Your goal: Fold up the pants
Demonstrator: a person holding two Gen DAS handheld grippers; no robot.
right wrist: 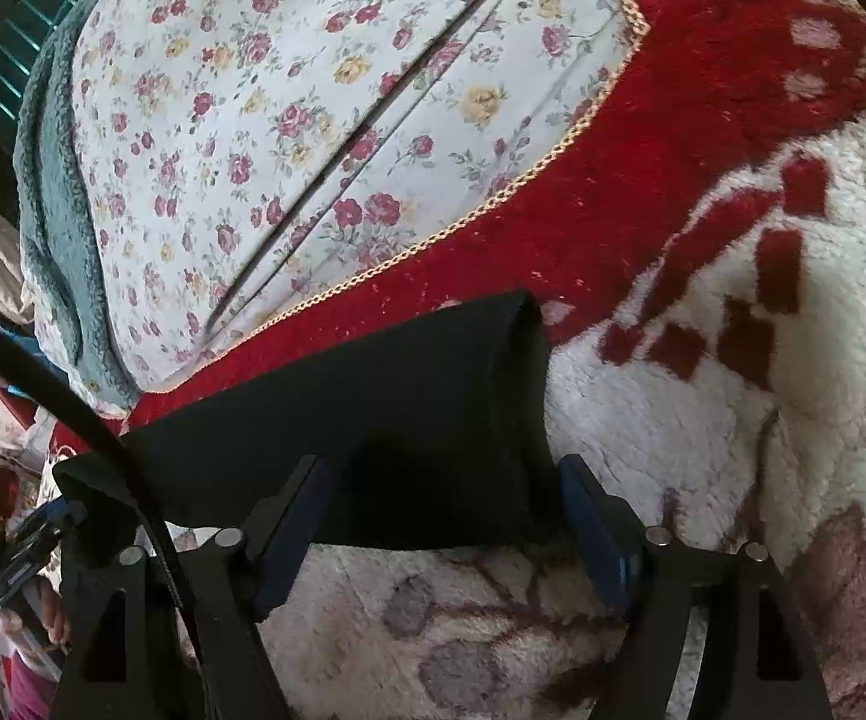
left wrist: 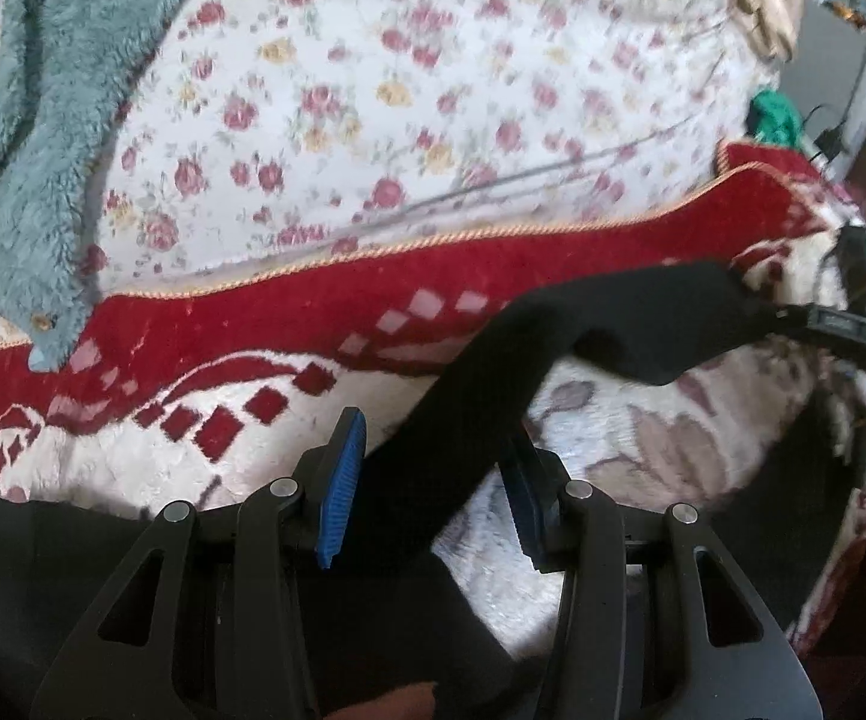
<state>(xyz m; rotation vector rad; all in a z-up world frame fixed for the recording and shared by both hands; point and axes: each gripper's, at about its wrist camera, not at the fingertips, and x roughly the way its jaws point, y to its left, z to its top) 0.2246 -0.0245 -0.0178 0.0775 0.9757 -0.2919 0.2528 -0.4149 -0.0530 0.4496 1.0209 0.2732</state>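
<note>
The black pants (left wrist: 553,342) lie on a red and white fleece blanket (left wrist: 373,294). In the left wrist view a pant leg runs from between my fingers up to the right. My left gripper (left wrist: 433,480) is open, its blue pads either side of the fabric with gaps. In the right wrist view the pants (right wrist: 373,408) end in a folded edge lying flat on the blanket (right wrist: 703,192). My right gripper (right wrist: 445,528) is open wide around that end, pads not pressing the cloth. The right gripper also shows at the far right of the left wrist view (left wrist: 847,324).
A floral sheet (left wrist: 433,78) covers the bed beyond the blanket. A teal fuzzy cardigan with buttons (left wrist: 43,120) lies at the left, also at the left in the right wrist view (right wrist: 55,210). A green item (left wrist: 775,114) and room clutter sit at the far right.
</note>
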